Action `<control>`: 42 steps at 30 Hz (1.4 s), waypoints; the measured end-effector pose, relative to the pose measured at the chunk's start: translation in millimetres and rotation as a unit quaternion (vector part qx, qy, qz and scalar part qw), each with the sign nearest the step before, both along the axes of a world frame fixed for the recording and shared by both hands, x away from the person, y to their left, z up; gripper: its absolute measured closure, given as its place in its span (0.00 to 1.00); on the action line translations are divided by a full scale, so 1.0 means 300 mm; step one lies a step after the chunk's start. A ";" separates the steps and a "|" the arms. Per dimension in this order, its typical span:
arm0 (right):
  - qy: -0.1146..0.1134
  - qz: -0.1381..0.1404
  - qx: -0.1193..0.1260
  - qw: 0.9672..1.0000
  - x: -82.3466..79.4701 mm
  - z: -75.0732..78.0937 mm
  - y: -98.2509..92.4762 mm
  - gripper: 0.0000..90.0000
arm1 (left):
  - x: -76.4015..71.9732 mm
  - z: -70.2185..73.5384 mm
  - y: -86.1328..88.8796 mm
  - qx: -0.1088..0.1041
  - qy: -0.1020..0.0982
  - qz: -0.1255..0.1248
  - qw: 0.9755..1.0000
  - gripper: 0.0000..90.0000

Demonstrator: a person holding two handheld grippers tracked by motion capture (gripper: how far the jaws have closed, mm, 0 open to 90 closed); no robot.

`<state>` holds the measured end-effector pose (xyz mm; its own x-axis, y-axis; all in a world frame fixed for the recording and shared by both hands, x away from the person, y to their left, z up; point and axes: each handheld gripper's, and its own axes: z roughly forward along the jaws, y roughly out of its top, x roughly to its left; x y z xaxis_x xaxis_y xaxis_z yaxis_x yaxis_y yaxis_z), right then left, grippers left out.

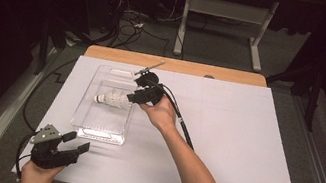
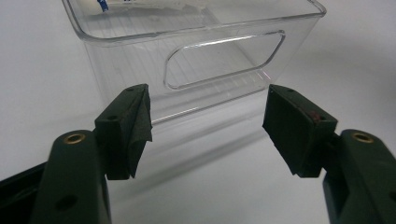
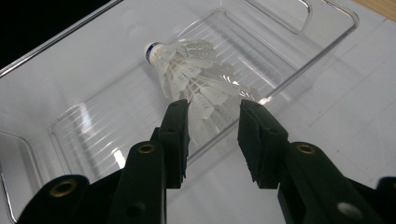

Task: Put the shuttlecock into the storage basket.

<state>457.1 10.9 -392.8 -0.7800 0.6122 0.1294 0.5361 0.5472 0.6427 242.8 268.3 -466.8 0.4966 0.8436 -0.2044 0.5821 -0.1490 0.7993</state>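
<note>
Birdie (image 1: pixel 114 98): lies in the clear box (image 1: pixel 88 126), where it belongs.
Right gripper (image 3: pixel 212 140): jaws apart beside the feathers, letting go.
Left gripper (image 1: pixel 76 143): jaws wide open, empty, waiting near the box.

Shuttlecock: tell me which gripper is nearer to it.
Right. The right gripper is at the shuttlecock feathers, over the bin rim; the left gripper waits outside the bin's near end.
</note>
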 end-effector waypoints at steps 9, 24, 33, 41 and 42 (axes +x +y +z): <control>-0.007 -0.005 0.010 1.000 -0.005 -0.003 -0.053 0.69 | 0.001 0.000 0.000 -0.001 0.000 0.002 1.000 0.37; -0.009 -0.021 0.022 1.000 -0.010 -0.004 -0.125 0.66 | 0.002 -0.001 0.002 -0.001 0.002 0.004 1.000 0.37; -0.009 -0.024 0.022 0.999 -0.013 -0.009 -0.149 0.65 | 0.002 -0.002 0.002 -0.003 0.001 0.005 1.000 0.37; -0.011 -0.029 0.022 0.999 -0.019 -0.013 -0.181 0.65 | 0.003 -0.002 0.001 -0.002 0.001 0.006 1.000 0.37; -0.012 -0.030 0.023 0.999 -0.019 -0.014 -0.184 0.65 | 0.003 -0.002 0.001 -0.002 0.001 0.006 1.000 0.37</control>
